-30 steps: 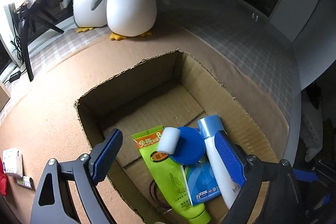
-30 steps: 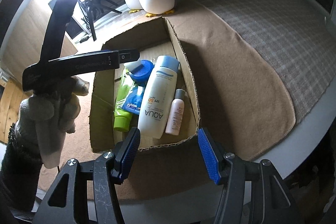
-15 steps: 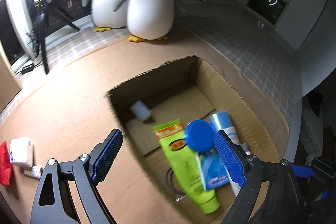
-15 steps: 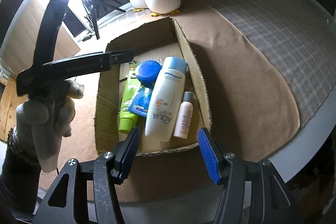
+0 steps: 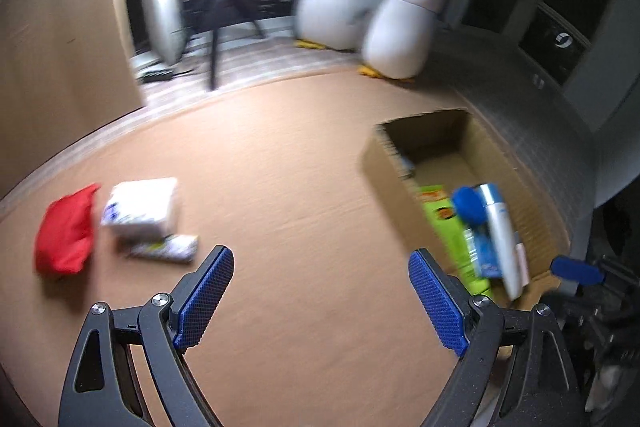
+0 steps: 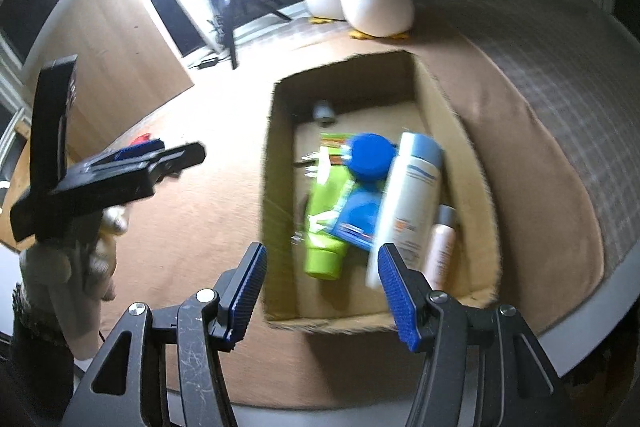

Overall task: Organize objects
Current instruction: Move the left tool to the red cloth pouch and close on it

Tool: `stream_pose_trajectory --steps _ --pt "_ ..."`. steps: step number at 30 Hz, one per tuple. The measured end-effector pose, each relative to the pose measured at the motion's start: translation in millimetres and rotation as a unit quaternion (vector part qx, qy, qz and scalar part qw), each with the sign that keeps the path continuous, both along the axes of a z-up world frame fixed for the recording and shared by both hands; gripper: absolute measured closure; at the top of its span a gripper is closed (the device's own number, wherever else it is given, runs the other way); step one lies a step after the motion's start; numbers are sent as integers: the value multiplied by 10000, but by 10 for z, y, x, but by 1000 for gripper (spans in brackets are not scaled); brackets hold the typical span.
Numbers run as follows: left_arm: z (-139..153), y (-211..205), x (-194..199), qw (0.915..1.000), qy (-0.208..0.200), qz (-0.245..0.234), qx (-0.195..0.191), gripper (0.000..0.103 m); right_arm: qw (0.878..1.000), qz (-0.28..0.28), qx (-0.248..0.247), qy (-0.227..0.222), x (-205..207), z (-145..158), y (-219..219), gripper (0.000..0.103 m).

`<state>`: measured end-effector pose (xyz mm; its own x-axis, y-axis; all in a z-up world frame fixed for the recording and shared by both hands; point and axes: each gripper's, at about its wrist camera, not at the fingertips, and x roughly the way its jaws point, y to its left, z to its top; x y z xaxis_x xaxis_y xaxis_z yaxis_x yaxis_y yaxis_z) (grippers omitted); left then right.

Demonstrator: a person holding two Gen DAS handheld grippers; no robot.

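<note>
An open brown cardboard box [image 6: 440, 115] lies just ahead of the right hand-held gripper [image 6: 322, 289]. It holds a lime-green tube [image 6: 326, 227], a round blue jar [image 6: 370, 157], a blue packet [image 6: 358, 217], a tall white bottle with a pale blue cap [image 6: 412, 195], a slim pink bottle [image 6: 440, 247] and a small pale piece at its far end [image 6: 323, 111]. Ahead and to the left of the left hand-held gripper [image 5: 320, 297], three loose things lie close together on the tan surface [image 5: 280, 167]: a red pouch [image 5: 66, 229], a white packet [image 5: 140, 205] and a small flat packet [image 5: 164, 247], all blurred.

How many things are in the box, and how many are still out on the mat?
In the cardboard box: 6 (green tube, blue lid, blue packet, big white bottle, small pink bottle, small grey cap)
On the mat: 3 (red pouch, white packet, small tube)
Total: 9
</note>
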<state>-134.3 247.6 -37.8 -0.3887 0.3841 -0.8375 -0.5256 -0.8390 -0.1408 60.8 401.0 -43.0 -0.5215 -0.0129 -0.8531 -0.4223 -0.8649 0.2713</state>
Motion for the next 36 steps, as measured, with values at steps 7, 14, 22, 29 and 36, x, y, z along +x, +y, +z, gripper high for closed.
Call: stream_pose_trajectory --steps 7,14,22,29,36 --pt "13 -1001 -106 9966 3 824 -78 12 9989 460 -84 13 -456 -1 -302 47" --pt "-9 -1863 -275 9875 -35 1574 -123 12 9963 834 -226 -36 -930 -63 -623 47" --pt "-19 -2618 -982 9713 -195 2368 -74 12 9933 1117 -278 -92 -1210 -92 -1014 47" --pt "-200 -2629 -1590 9666 -427 2523 -106 12 9922 1190 -280 -256 -1216 -156 -1175 47" --pt "-511 -2434 -2020 9640 -573 2576 -331 13 9929 1064 -301 -449 -1133 -250 -1144 47"
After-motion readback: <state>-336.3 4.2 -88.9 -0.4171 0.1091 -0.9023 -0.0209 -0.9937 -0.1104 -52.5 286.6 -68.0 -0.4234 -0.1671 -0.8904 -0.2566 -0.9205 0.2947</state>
